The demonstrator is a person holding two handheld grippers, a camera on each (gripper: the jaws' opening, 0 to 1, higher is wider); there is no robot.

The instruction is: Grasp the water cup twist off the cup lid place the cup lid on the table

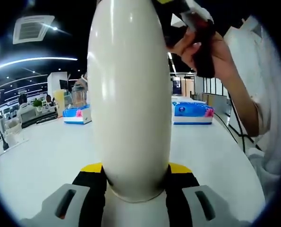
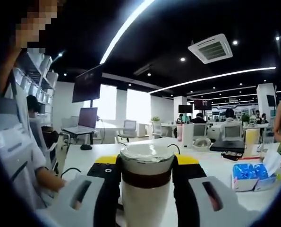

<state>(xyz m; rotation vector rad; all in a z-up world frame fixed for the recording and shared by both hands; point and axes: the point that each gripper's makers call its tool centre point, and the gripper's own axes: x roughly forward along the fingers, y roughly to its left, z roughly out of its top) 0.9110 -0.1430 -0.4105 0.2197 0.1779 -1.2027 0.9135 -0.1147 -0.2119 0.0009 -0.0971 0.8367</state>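
My left gripper (image 1: pixel 135 168) is shut on the lower body of a tall cream-white water cup (image 1: pixel 131 94), which stands upright between its yellow-tipped jaws. At the cup's top a hand (image 1: pixel 204 49) holds the dark right gripper (image 1: pixel 192 21). In the right gripper view, the cup lid (image 2: pixel 146 152) has a pale top and a brown band. It sits on the cup body (image 2: pixel 145 203), and my right gripper (image 2: pixel 146 161) is shut on it from both sides.
A white table (image 1: pixel 41 151) lies below the cup. Blue tissue packs (image 1: pixel 192 112) (image 1: pixel 77 115) stand on its far side, another tissue pack (image 2: pixel 248 174) at the right. A person's white sleeve (image 1: pixel 268 118) is close on the right. A laptop (image 2: pixel 86 120) and office desks lie farther off.
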